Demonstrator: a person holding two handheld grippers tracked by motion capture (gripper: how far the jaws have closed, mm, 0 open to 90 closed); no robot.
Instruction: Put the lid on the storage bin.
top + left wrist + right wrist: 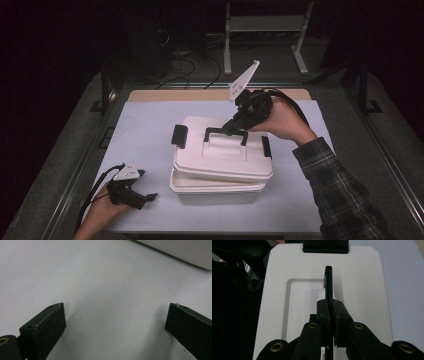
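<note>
Lid (pixel 225 150) of the white box (pixel 217 192) sits mid-counter, skewed and raised off the base, its near-left corner overhanging the rim, so it looks already unseated. Black carry handle (pixel 226 133) on top stands upright; the right gripper (pixel 231 128) has its fingers (pixel 323 315) clamped on the handle bar, seen edge-on in the right gripper view as a thin black strip (pixel 328 285) squeezed between the pads. Latch at the left end (pixel 179 135) looks flipped up and free; the right-side latch (pixel 266 147) is dark and small, can't tell if it's released. Left gripper (pixel 137 197) rests low on the counter (pixel 145 130) near-left of the box, apart from it, fingers (pixel 45 327) spread wide with nothing between them; left gripper view has bare counter sheet plus a sliver of the box wall (pixel 180 250) at top right. Judgement: lid removal is partway, grip made and the lid lifted off its seat on at least one side; left to do is carrying it clear and setting it down. Hidden: box contents, the far edge of the lid under the hand (pixel 282 120), whether the lid's far-right side rests on the base. Room beyond the counter is dark, only a frame (pixel 265 30) and cables (pixel 190 65) faintly readable.
</note>
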